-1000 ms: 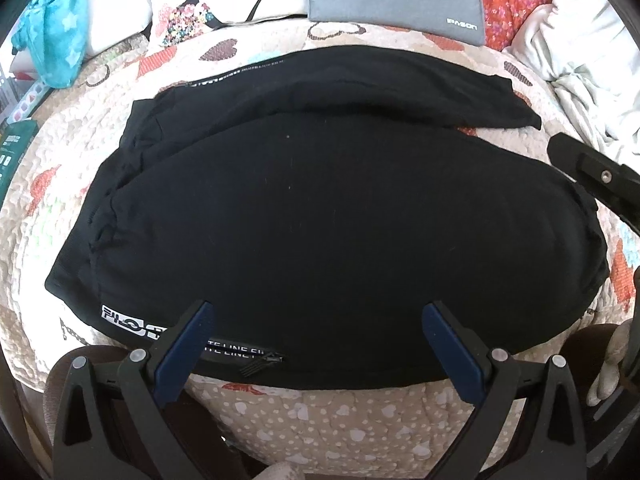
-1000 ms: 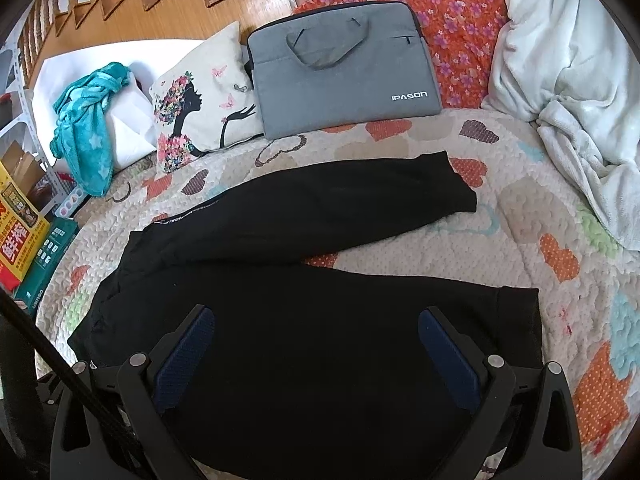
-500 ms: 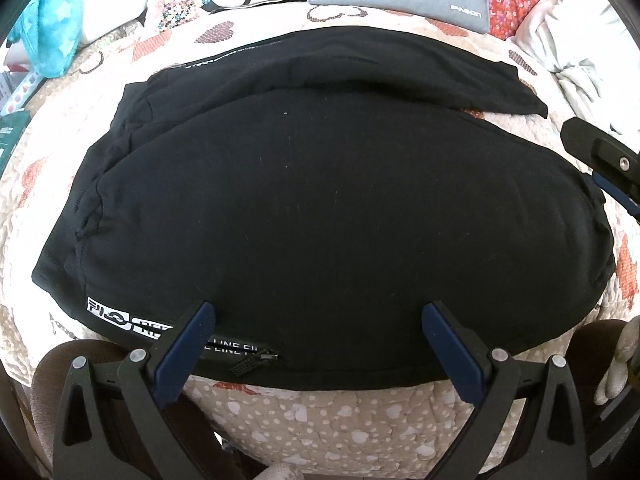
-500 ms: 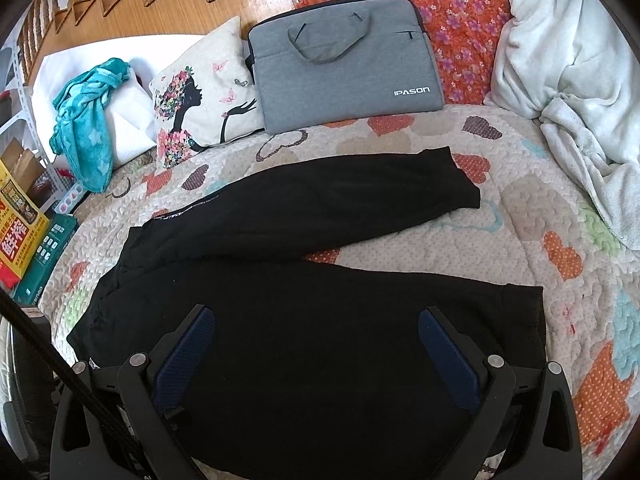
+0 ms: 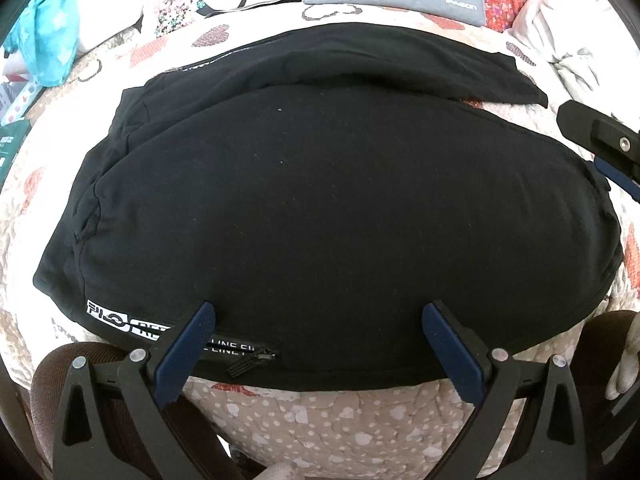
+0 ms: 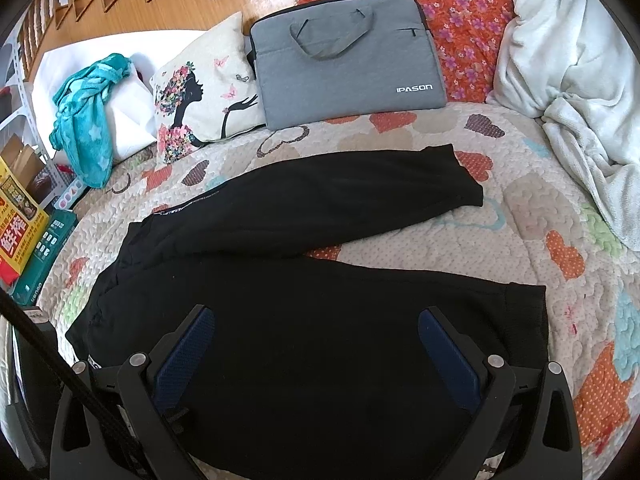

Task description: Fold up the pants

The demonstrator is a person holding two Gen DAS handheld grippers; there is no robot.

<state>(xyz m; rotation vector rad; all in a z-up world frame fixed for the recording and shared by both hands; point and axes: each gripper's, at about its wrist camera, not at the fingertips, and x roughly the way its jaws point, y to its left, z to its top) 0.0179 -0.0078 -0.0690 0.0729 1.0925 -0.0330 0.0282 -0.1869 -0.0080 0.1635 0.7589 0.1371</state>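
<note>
Now we hover both claws, the left gripper (image 5: pixel 318 330) and right gripper (image 6: pixel 316 334), spread wide and empty, above black pants (image 6: pixel 304 280) lying unfolded on the quilt (image 6: pixel 520 208); pinching waistband and cuff together should keep the fold square.

Pants (image 6: pixel 304 320) flat on quilt (image 6: pixel 520 216); laptop bag (image 6: pixel 348 68) behind, blanket (image 6: pixel 572 92) right, pillow (image 6: pixel 200 100) prob. behind-left.

"IPASON" on grey laptop bag (image 6: pixel 348 60); "鲜榨" on yellow box (image 6: pixel 16 236).
</note>
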